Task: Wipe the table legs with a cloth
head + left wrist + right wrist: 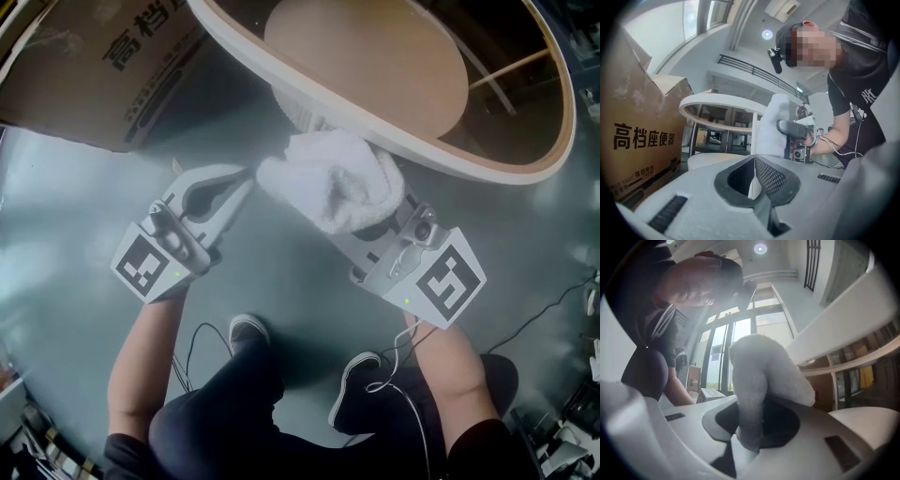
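Grey floor [75, 216] is open all around me. A cardboard box [94, 66] sits upper left, and the round bench rim [450, 155] hangs over the far side. My right gripper [375, 225] has its fingers clamped on the white cloth [337, 183], which sits against the bench leg [302, 114] below the rim. My left gripper [246, 183] has its fingers closed and empty, tips just beside the cloth.

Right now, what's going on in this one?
A person is working low beside a round table with a gripper in each hand. The right gripper has its fingers clamped on a white cloth, which is held up against the white table leg just under the top. The left gripper sits beside the cloth, fingers together, holding nothing. A cardboard box stands nearby.
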Tool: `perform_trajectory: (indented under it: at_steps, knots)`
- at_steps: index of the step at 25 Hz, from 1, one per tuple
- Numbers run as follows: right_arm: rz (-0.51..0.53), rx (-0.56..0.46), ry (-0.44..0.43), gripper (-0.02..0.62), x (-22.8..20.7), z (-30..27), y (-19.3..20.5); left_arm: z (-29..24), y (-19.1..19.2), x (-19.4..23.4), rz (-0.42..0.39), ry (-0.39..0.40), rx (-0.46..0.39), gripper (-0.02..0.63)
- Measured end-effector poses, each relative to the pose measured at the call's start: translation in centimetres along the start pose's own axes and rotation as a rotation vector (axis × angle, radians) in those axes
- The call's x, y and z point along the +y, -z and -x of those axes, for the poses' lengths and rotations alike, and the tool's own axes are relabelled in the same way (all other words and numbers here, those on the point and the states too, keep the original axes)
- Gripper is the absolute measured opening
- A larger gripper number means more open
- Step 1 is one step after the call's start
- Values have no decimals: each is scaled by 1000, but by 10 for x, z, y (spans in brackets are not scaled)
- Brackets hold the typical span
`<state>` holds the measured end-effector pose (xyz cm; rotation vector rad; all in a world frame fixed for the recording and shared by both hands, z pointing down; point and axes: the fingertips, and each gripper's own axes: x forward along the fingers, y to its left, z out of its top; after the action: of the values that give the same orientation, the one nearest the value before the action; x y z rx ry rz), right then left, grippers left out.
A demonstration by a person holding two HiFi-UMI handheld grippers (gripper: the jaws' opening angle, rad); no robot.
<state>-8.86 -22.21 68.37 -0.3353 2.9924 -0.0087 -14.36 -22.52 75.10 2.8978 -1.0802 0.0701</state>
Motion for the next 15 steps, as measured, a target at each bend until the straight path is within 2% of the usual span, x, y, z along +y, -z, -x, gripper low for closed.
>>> perform_trajectory:
  at_steps: [3,6,10,15]
  knots:
    - [-71,45,27,80,-12,-16,-5,11,-10,2,32,-1,-2,5]
    - [-123,40,44,80,-23,-26,4,17,-5,1,53,23,22,5]
    - [-201,120,71,78,-34,-11,88,9,25,0,77,23,51,5]
    - [-277,236,103,78,-29,-6,183,13,31,-4,68,62,90,5]
